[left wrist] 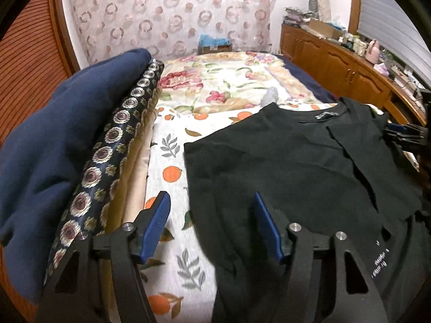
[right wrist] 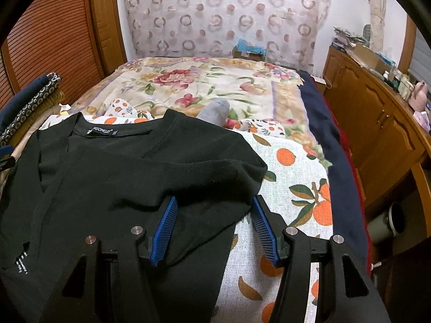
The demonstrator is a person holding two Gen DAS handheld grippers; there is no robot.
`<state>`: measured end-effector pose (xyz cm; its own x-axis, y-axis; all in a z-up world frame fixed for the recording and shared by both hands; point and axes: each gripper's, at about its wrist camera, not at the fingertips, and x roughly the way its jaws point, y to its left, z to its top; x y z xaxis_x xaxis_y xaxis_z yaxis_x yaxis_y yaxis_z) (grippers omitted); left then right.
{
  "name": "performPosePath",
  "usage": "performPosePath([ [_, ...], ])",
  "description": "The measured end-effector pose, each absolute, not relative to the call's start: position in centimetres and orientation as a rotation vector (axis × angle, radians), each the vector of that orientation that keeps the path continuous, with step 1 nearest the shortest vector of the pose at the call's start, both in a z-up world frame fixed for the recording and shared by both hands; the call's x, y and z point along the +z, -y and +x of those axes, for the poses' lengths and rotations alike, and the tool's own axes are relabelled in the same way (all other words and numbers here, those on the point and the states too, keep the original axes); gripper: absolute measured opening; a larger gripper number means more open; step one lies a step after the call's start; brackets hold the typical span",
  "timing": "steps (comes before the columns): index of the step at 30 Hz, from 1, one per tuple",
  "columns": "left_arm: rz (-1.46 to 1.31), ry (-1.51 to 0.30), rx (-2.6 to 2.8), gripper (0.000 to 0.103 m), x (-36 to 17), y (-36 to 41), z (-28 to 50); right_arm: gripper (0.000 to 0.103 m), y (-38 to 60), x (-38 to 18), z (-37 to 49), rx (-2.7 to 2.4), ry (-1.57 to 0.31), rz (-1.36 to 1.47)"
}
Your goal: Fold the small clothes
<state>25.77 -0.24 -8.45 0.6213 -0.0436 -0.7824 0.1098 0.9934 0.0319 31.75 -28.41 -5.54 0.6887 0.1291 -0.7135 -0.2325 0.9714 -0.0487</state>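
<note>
One sleeve of the black shirt (right wrist: 113, 177) is folded in; the rest I judge unfolded. My left hand-held gripper (left wrist: 212, 226) and right hand-held gripper (right wrist: 214, 228) gape wide over the shirt, holding nothing.

Matt black knit cloth shirt (right wrist: 113, 172) is lying soft and slightly fuzzy between the right gripper (right wrist: 214, 226) fingers' ribbed blue plastic pads (right wrist: 262, 227). Coarse-woven orange-print white sheet (right wrist: 291, 183) is showing under them. Left of the left gripper (left wrist: 211, 226), smooth navy folded cloth (left wrist: 54, 145) is sitting matt.
</note>
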Motion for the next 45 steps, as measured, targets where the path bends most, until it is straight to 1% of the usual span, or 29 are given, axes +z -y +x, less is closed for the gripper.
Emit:
performPosePath([
  [5, 0.096, -0.93, -0.083, 0.065, -9.3, 0.6, 26.9, 0.059, 28.5, -5.5, 31.5, 0.203, -0.786, -0.143],
  [12, 0.054, -0.956, -0.106, 0.064, -9.7, 0.3, 27.4, 0.058, 28.5, -5.4, 31.6, 0.202, -0.785, -0.145],
  [13, 0.04, -0.954, -0.129, 0.055, -9.7, 0.2, 27.4, 0.058, 28.5, -5.4, 31.6, 0.202, -0.785, -0.145],
  [14, 0.021, -0.956, -0.161, 0.04, -9.6, 0.1, 27.4, 0.048, 28.5, -5.4, 31.6, 0.208, -0.785, -0.144],
  [15, 0.02, -0.955, -0.18, 0.03, -9.5, 0.3, 27.4, 0.021, 28.4, -5.3, 31.5, 0.234, -0.782, -0.144],
  [16, 0.047, -0.96, -0.197, 0.012, -9.3, 0.7, 27.4, 0.012, 28.0, -5.3, 31.4, 0.295, -0.777, -0.15],
  [17, 0.063, -0.96, -0.216, 0.01, -8.9, 1.0, 27.4, 0.011, 27.4, -5.3, 31.3, 0.341, -0.774, -0.171],
  [20, 0.09, -0.901, -0.198, 0.009, -7.2, 0.8, 26.9, 0.01, 26.4, -5.1, 31.2, 0.329, -0.768, -0.265],
  [26, 0.021, -0.775, -0.176, 0.007, -4.0, -2.2, 25.2, 0.009, 27.4, -2.8, 30.6, 0.268, -0.7, -0.227],
  [32, -0.011, -0.715, -0.211, 0.006, -2.5, -2.9, 23.1, 0.009, 26.3, -2.2, 28.5, 0.263, -0.633, -0.195],
  [39, -0.012, -0.619, -0.299, 0.006, 0.2, -2.0, 16.7, 0.009, 26.0, 0.2, 22.0, 0.323, -0.509, -0.148],
  [45, -0.02, -0.557, -0.343, 0.006, 1.1, -3.2, 9.0, 0.009, 27.9, 0.2, 13.6, 0.377, -0.437, -0.105],
])
